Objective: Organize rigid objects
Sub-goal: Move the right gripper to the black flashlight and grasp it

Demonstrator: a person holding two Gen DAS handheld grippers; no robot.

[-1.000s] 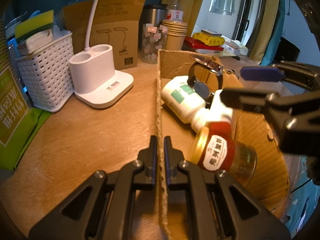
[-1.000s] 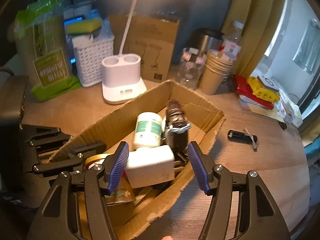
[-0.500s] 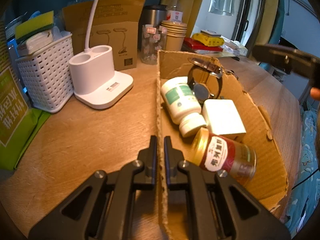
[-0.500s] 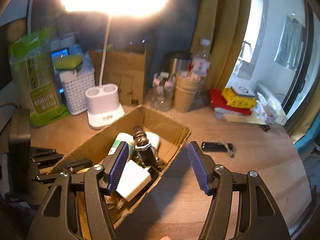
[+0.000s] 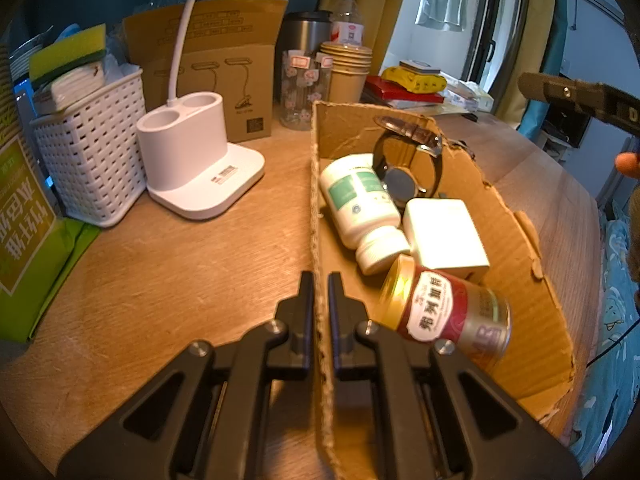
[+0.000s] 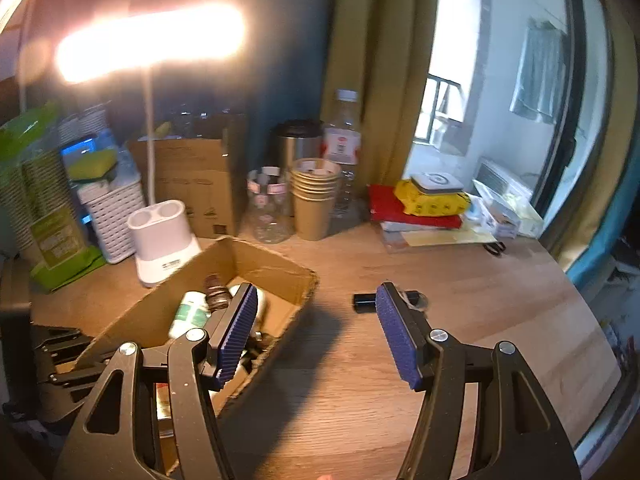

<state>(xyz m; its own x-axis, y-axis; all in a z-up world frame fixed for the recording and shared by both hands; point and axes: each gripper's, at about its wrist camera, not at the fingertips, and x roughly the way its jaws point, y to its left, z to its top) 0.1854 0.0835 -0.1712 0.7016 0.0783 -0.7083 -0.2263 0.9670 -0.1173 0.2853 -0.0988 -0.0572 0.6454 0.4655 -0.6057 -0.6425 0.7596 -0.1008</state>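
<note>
My left gripper is shut on the left wall of a shallow cardboard box, one finger on each side. Inside lie a white pill bottle, a white block, a red-labelled jar with a gold lid and a brown-strapped watch. My right gripper is open and empty, raised above the box's right edge. A small black stick-shaped object lies on the table just beyond its fingers.
At the back stand a white lamp base, a white basket, a brown carton, a glass jar, stacked paper cups, a steel mug and a bottle. A green bag lies left. Books and a yellow pack sit right.
My right gripper has lifted up and back out of the box, leaving the white block inside, and has swung right toward the black object. The left gripper has stayed clamped on the box wall.
</note>
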